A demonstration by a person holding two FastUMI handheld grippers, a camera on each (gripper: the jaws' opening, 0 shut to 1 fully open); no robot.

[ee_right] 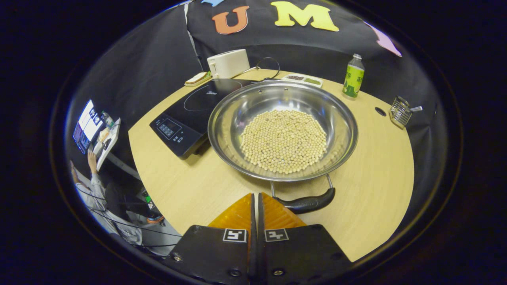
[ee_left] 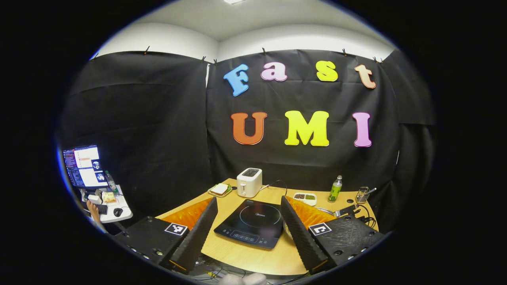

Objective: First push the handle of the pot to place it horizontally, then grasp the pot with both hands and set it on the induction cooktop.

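My right gripper (ee_right: pixel 255 196) has its 2 fingers pressed together on nothing, tips just beside the black handle (ee_right: pixel 305 204) of the pot (ee_right: pixel 237 114). The pot, holding pale beans (ee_right: pixel 283 140), sits on the wooden table (ee_right: pixel 376 190), its rim touching the induction cooktop (ee_right: pixel 178 122). My left gripper (ee_left: pixel 249 213) is spread wide above the table, framing the cooktop. A toaster (ee_left: pixel 248 182) stands behind it.
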